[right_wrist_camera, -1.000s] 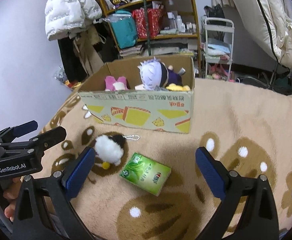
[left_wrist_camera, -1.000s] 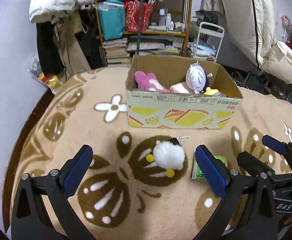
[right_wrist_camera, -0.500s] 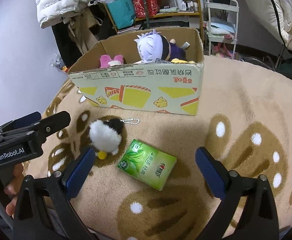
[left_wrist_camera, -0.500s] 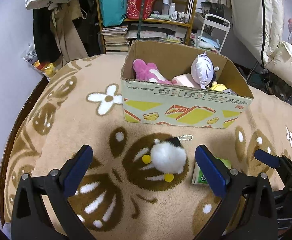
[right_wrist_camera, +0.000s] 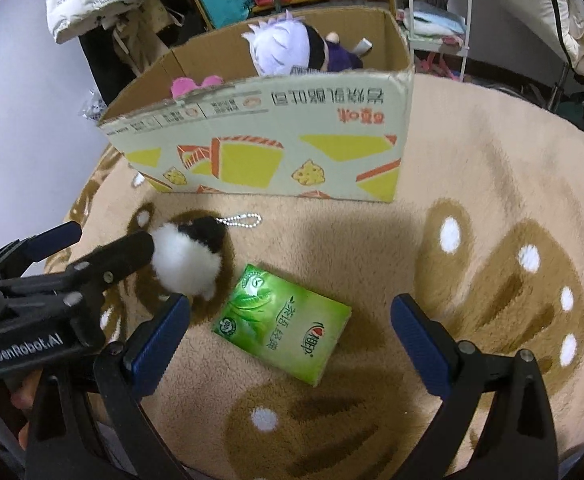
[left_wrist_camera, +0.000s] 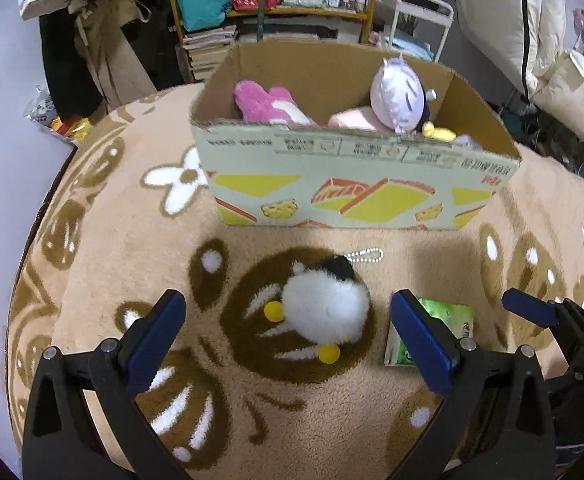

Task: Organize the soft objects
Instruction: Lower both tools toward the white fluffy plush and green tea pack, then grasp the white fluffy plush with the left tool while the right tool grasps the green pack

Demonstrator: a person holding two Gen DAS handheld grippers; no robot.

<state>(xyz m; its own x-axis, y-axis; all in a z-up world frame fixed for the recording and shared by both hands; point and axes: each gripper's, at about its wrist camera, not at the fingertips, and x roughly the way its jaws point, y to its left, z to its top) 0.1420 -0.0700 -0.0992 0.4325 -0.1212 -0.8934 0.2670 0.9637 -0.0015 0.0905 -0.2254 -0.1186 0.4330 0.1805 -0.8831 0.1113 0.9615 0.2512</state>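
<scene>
A white fluffy plush (left_wrist_camera: 326, 308) with a black head, yellow feet and a bead chain lies on the rug, between the open jaws of my left gripper (left_wrist_camera: 289, 330); it also shows in the right wrist view (right_wrist_camera: 187, 258). A green tissue pack (right_wrist_camera: 281, 326) lies just right of it, between the open jaws of my right gripper (right_wrist_camera: 287, 334); its edge shows in the left wrist view (left_wrist_camera: 450, 322). Behind stands an open cardboard box (left_wrist_camera: 352, 184) holding a pink plush (left_wrist_camera: 265, 106) and a white-haired doll (left_wrist_camera: 398, 98).
The tan rug (left_wrist_camera: 131, 240) with brown and white patterns covers the surface. Behind the box (right_wrist_camera: 283, 148) stand shelves (left_wrist_camera: 275, 4) with books and bags, hanging coats (left_wrist_camera: 83, 40) and a white cart (right_wrist_camera: 438, 12). Bedding (left_wrist_camera: 532, 32) is at the right.
Both grippers have moved forward and down toward the rug. The white plush now lies between the left jaws, the tissue pack between the right jaws. Both stay open.
</scene>
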